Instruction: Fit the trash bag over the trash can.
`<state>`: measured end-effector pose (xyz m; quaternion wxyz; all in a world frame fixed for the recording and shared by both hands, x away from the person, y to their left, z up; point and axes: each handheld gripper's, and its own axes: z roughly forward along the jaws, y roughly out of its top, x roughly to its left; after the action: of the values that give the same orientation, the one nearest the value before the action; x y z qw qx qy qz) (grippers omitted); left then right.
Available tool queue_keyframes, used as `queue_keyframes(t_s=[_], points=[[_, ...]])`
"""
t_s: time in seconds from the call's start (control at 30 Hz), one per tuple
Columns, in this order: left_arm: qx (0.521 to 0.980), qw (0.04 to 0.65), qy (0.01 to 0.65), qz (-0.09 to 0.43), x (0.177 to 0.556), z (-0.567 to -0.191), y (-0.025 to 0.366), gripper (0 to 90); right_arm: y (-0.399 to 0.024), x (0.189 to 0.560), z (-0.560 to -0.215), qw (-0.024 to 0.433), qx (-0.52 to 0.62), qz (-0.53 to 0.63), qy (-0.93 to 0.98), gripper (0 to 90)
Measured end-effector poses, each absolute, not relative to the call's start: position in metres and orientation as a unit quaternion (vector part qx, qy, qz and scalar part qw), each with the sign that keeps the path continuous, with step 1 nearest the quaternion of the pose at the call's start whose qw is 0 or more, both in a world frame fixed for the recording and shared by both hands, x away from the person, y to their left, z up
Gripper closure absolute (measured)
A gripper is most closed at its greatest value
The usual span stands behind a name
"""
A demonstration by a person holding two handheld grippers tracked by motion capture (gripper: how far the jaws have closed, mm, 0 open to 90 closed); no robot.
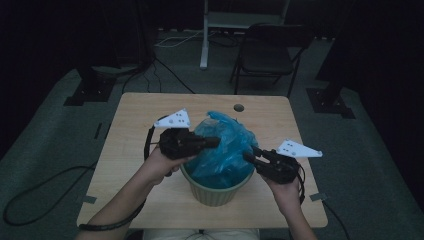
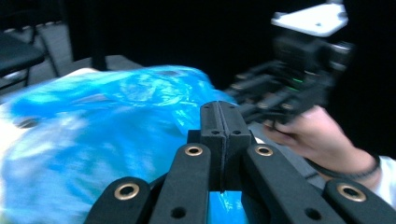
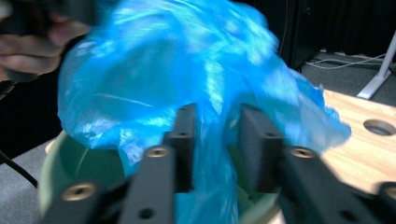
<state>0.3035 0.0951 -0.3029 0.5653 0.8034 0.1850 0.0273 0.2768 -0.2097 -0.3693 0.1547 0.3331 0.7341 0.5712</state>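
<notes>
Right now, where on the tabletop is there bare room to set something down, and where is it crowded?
The table is bare along its far edge behind the blue bag, apart from the cable hole, and down its left side. The near corners look free too. The middle is crowded: the green bin, with the left gripper and right gripper against the bag.

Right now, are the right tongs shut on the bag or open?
Open. In the right gripper view a gap separates the jaws of the right tongs, with blue plastic bag film hanging between them.
</notes>
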Motion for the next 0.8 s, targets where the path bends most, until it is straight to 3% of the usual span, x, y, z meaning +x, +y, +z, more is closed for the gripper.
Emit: queue_keyframes(t_s=[0.03, 0.23, 0.57, 0.8], points=[[0.810, 0.561, 0.166, 0.038, 0.281, -0.307, 0.095, 90.0, -0.220, 0.266, -0.374, 0.148, 0.346, 0.576, 0.726, 60.8], [0.816, 0.559, 0.149, -0.002, 0.253, -0.333, 0.093, 90.0, -0.246, 0.251, -0.373, 0.158, 0.373, 0.574, 0.712, 55.8], [0.826, 0.546, 0.132, -0.036, 0.224, -0.369, 0.083, 90.0, -0.248, 0.271, -0.338, 0.178, 0.365, 0.595, 0.694, 51.2], [0.837, 0.529, 0.141, 0.017, 0.203, -0.390, 0.079, 90.0, -0.228, 0.296, -0.343, 0.153, 0.371, 0.581, 0.708, 47.7]])
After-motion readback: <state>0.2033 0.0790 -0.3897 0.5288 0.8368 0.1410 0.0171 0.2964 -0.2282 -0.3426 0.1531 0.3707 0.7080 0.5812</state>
